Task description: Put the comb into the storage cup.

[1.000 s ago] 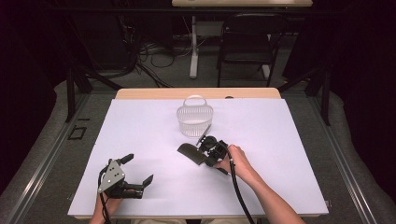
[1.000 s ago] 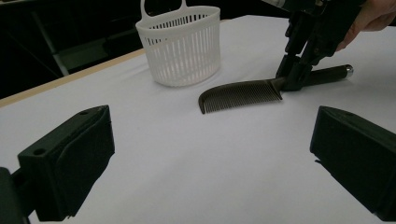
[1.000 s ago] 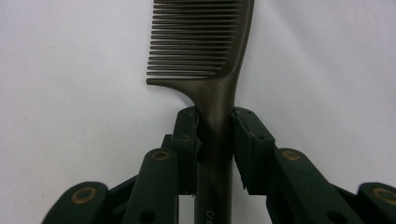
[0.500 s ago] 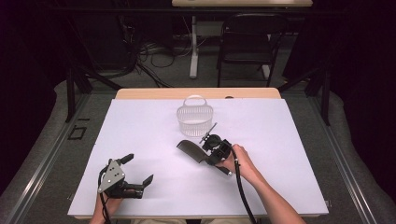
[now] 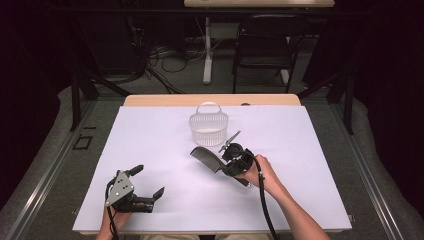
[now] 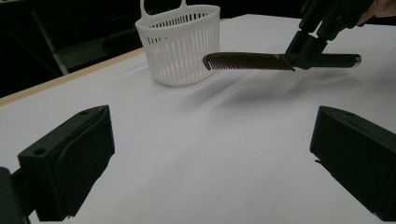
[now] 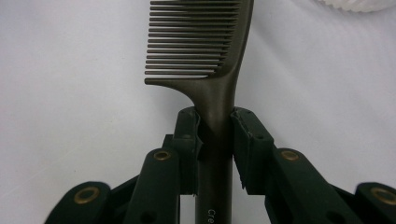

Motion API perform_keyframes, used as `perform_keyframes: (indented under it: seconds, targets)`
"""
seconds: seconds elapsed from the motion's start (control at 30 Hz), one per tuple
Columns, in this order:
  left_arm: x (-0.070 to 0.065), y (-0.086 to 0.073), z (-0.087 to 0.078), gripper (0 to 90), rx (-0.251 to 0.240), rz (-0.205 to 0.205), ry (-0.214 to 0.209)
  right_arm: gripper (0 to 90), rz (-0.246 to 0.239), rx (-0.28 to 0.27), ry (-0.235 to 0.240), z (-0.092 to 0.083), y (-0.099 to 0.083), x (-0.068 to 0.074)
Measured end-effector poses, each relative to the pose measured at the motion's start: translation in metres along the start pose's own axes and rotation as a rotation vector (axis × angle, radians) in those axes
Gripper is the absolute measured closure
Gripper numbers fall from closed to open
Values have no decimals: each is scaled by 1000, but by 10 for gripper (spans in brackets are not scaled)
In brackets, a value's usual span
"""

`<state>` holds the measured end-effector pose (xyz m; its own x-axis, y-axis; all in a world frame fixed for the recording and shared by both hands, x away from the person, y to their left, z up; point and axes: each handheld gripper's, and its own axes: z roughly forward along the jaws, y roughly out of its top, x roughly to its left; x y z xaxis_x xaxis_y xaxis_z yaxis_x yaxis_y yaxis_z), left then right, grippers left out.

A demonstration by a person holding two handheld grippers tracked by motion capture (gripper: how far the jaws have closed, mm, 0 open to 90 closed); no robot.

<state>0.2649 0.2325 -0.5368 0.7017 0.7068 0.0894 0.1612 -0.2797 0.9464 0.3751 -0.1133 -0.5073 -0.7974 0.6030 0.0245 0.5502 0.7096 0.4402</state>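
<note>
A dark comb (image 5: pixel 206 158) (image 6: pixel 247 61) (image 7: pixel 205 51) hangs just above the white table cover, its teeth end pointing left and away. My right gripper (image 5: pixel 227 162) (image 7: pixel 215 123) is shut on the comb's handle, one pad pressing each side. A white slotted basket (image 5: pixel 208 127) (image 6: pixel 180 42) with a loop handle stands a short way beyond the comb. My left gripper (image 5: pixel 148 180) (image 6: pixel 210 154) rests near the table's front left, open, with nothing between its jaws.
The white cover (image 5: pixel 150 135) spreads over most of the table, with a wooden strip (image 5: pixel 210 100) at the far edge. A chair (image 5: pixel 265 45) and cables lie on the floor behind the table.
My right gripper has lifted the comb a little and carried it slightly right, nearer the basket. The left gripper has kept still.
</note>
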Motion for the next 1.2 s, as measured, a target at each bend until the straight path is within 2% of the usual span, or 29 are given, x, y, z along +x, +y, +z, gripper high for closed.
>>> perform_keyframes:
  seconds: [0.77, 1.2]
  targets:
    - [0, 0, 0, 0, 1, 2, -6, 727, 7, -105, 10, -20, -21, -9]
    - [-1, 0, 0, 0, 4, 2, -7, 727, 17, -162, 32, -30, -24, -16]
